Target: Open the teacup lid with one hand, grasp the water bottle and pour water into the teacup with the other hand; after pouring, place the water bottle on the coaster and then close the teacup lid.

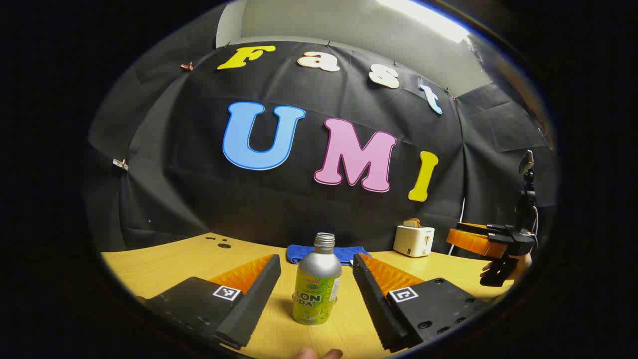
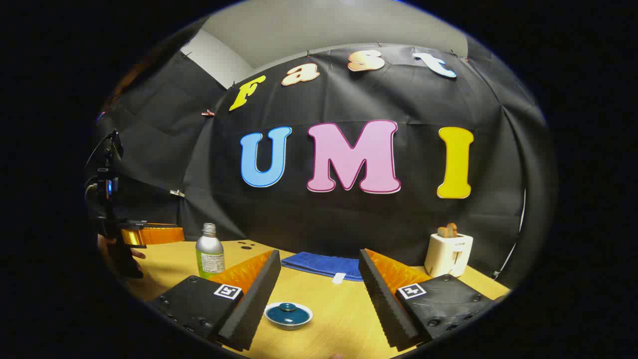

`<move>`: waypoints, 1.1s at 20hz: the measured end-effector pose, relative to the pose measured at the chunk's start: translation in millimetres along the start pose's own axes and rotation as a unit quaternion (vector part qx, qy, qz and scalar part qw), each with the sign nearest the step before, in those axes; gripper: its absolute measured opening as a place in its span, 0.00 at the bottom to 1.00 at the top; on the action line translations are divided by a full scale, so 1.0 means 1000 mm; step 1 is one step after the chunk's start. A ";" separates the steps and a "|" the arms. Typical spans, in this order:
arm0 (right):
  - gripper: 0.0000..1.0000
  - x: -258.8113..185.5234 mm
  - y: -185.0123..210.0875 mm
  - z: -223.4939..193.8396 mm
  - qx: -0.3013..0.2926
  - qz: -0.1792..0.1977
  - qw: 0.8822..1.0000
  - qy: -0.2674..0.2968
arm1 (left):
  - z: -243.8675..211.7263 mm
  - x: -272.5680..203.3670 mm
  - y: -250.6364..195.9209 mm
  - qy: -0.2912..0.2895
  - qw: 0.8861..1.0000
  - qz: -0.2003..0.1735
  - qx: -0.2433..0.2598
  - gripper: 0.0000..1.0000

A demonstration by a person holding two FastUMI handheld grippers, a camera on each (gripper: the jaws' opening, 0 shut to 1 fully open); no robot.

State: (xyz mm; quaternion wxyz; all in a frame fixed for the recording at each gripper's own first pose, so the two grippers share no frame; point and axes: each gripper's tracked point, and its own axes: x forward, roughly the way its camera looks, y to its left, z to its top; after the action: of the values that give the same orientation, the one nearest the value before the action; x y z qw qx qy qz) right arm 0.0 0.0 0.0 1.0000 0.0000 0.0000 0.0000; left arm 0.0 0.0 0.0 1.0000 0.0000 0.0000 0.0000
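Approach stage — left claw (image 1: 316, 279) agape around uncapped silver-and-green metal water bottle (image 1: 317, 286); right claw (image 2: 319, 286) agape above blue-lidded teacup (image 2: 288, 315); next, lift lid.

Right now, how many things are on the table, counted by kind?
Bottle: 1
Teacup lid: 1
Blue cloth: 1
Toaster: 1
Total: 4
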 end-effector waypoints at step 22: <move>0.96 0.021 0.023 -0.056 0.000 0.036 0.996 0.079 | -0.021 0.001 0.027 0.041 0.997 0.061 0.025 0.93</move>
State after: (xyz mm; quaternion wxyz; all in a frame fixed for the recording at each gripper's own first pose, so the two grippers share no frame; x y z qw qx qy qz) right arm 21.4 23.4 -55.8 0.9962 0.0003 0.0792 0.0357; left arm 1.3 26.8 -21.4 0.9970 0.0246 0.0411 0.0608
